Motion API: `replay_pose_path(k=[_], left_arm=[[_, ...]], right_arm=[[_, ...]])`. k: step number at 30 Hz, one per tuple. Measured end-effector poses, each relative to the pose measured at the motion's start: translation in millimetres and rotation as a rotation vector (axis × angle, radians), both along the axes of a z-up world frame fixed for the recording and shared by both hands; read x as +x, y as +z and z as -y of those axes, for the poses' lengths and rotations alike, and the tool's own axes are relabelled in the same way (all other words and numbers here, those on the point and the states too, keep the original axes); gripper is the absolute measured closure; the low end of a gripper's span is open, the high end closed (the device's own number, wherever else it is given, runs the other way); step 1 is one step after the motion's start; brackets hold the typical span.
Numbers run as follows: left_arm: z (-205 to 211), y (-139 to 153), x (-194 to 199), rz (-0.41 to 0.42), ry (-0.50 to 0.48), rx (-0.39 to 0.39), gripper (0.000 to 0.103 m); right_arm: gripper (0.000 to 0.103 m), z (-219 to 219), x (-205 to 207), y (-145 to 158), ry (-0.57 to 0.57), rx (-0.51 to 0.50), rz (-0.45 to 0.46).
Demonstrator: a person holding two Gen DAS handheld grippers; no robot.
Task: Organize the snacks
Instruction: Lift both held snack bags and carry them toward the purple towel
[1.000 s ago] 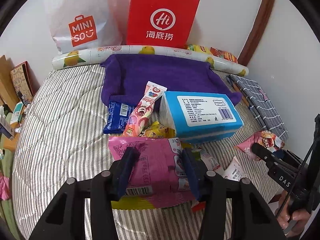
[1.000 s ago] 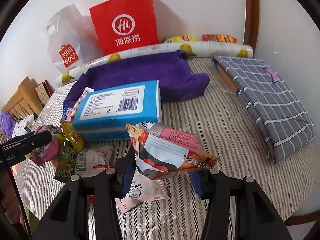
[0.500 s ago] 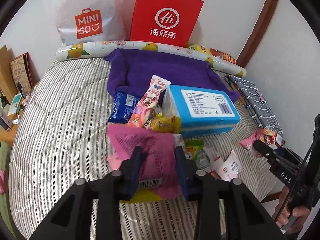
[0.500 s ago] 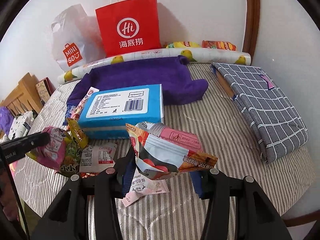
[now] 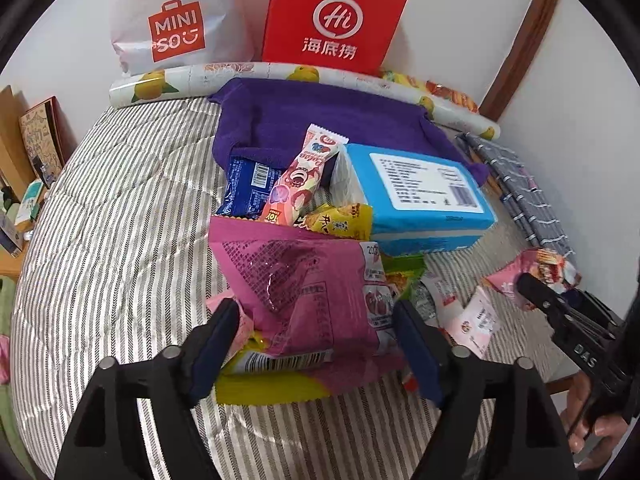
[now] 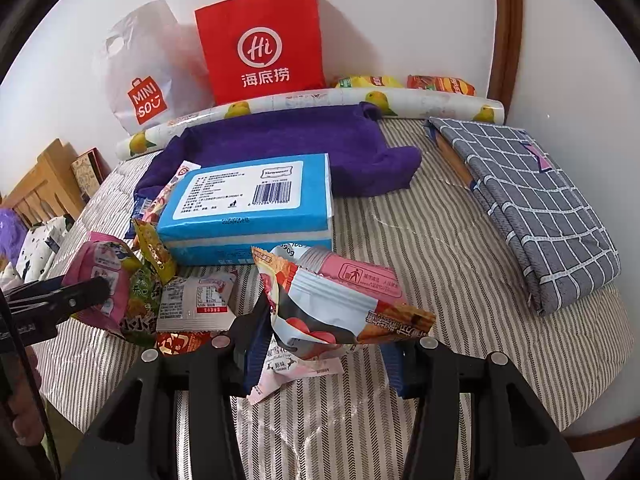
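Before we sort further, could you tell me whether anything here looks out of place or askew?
Yes: a blue rectangular tissue pack sits among the snacks, lying on top of several packets, though it is no snack. The long pink cartoon-print snack packet leans askew against it, and small packets lie in a jumbled heap.

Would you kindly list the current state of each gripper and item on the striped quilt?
Left gripper: open, fingers either side of the magenta bag.
Magenta bag: crumpled, lying on other snacks.
Right gripper: shut on the pink-and-white packet.
Pink-and-white packet: held, crumpled.
Blue tissue pack: lying flat.
Red paper bag: upright by the wall.
White plastic bag: upright.
Purple towel: spread, rumpled.
Checked cloth: folded.
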State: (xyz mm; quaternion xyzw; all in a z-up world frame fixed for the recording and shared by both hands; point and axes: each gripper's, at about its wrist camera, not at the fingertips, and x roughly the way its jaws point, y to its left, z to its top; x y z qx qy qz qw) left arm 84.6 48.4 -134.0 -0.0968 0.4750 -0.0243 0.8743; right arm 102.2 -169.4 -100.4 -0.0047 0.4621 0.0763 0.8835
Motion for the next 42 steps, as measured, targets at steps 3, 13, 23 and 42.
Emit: replay_pose_path(k=[3, 13, 23, 42], left_arm=[[0.4, -1.6, 3.3, 0.005, 0.007, 0.003, 0.022], [-12.6, 14.2, -12.0, 0.087, 0.048, -0.02, 0.042], [-9.6, 40.9, -24.9, 0.134, 0.039, -0.033, 0.042], [18.7, 88.4, 25.2, 0.18, -0.01, -0.033, 0.042]], right_arm=[[0.055, 1.8, 1.0, -1.8, -0.001, 0.005, -0.004], [0.055, 15.2, -1.7, 0.3, -0.04, 0.015, 0.003], [0.055, 12.2, -13.4, 25.2, -0.016, 0.02, 0.043], [0.055, -6.2, 28.8, 76.7, 0.07, 0.062, 0.091]])
